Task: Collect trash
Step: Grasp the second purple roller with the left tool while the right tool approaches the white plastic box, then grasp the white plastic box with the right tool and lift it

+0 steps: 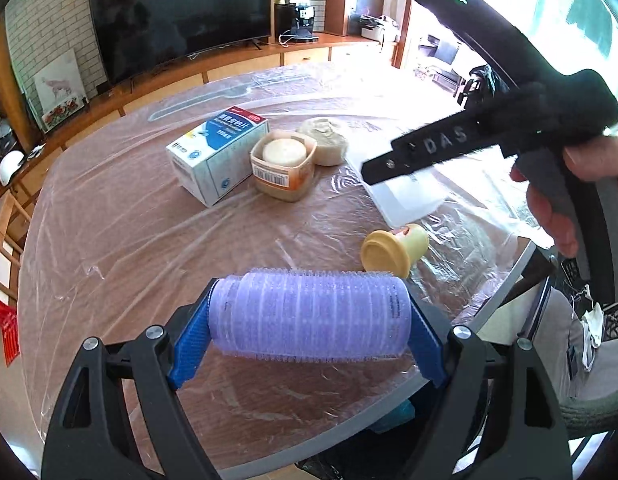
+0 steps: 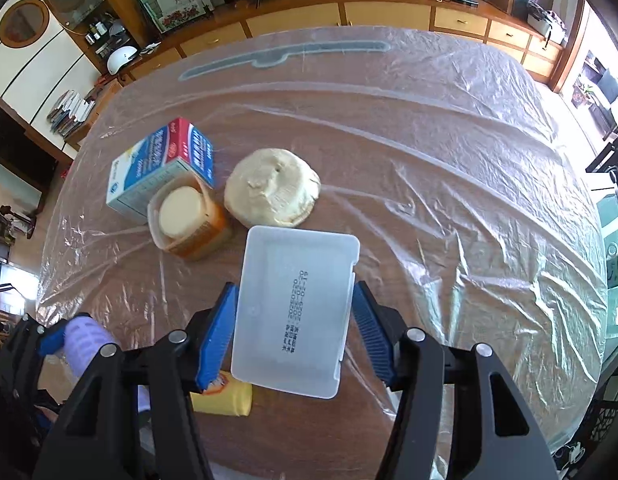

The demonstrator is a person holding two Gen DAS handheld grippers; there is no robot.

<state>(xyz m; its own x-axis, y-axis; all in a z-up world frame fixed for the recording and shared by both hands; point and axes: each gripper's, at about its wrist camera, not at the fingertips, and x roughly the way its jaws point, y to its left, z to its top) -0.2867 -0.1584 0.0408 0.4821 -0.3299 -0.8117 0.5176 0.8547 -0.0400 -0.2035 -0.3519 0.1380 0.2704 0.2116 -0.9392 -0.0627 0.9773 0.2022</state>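
Looking along the left gripper [image 1: 309, 320], its two blue fingers [image 1: 189, 344] squeeze the ends of a purple hair roller [image 1: 309, 314], which lies sideways between them above the near part of the table [image 1: 109, 240]. A clear plastic sheet [image 1: 129, 208] covers the brown table top. Just past the roller, a yellow cap [image 1: 393, 250] lies on its side. Farther back sits a blue and white box [image 1: 217, 156] with a bit of red on top. Touching its side is an orange tub [image 1: 283, 164] with a pale round thing inside. Right behind the tub is a beige lump [image 1: 325, 140]. On the right, a hand [image 1: 569, 196] holds the other black tool over a white plastic lid [image 1: 405, 196].

Looking along the right gripper [image 2: 295, 332], the white plastic lid [image 2: 297, 312] lies flat between the two blue fingers [image 2: 217, 336]. The left finger looks to be touching the lid's edge. The right finger stands a tiny bit off it, so the jaws are spread around the lid and not squeezing it. Past the lid sit the beige lump [image 2: 273, 188], the orange tub [image 2: 189, 216] and the blue and white box [image 2: 161, 164], all close together. The yellow cap [image 2: 225, 398] peeks out under the left finger. At the far left, the purple hair roller [image 2: 87, 342] shows in the other tool's blue fingers.
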